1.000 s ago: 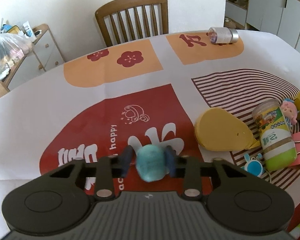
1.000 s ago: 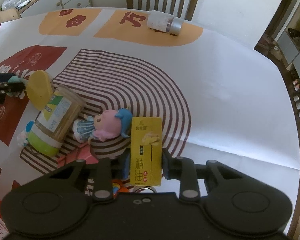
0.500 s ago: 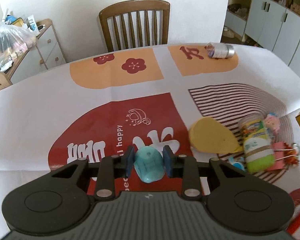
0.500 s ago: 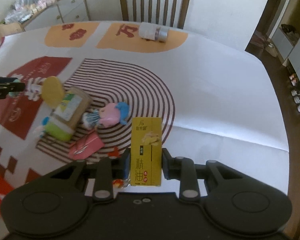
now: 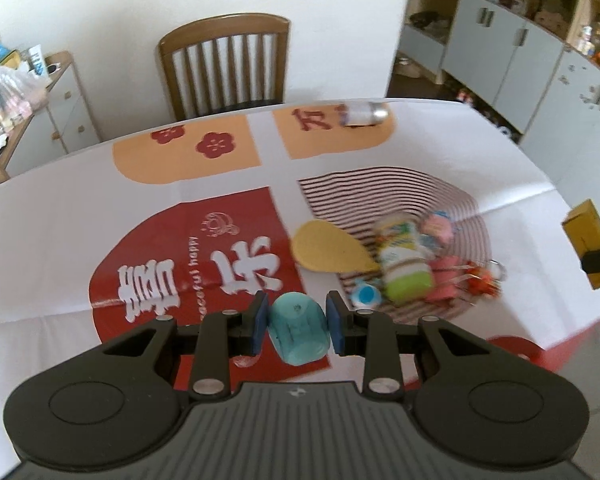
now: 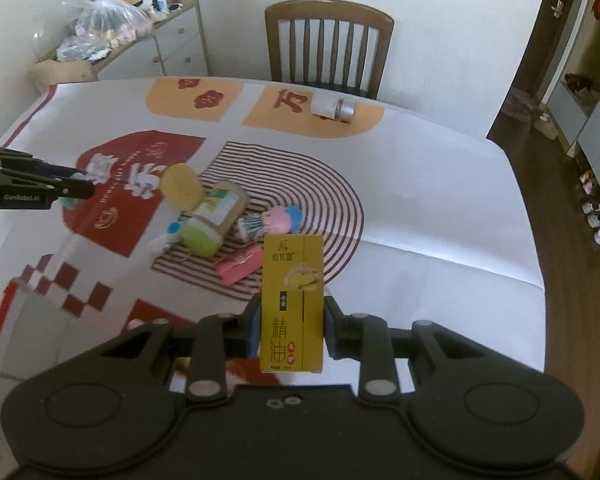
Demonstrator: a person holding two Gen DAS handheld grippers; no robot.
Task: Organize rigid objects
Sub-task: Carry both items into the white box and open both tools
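Claws are both gripping: left claw [image 5: 297, 322] is pinching a rounded teal plastic piece [image 5: 298, 334] at lower centre, right claw [image 6: 291, 330] is clamping a tall yellow carton [image 6: 292, 304] above the patterned worktop [image 6: 420, 184].

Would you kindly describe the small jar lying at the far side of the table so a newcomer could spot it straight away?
Find the wooden chair behind the table. Just in front of it, on the orange patch of the printed cloth, lies the jar on its side. It is white with a silver cap and lies alone, far from the clutter on the striped arch.
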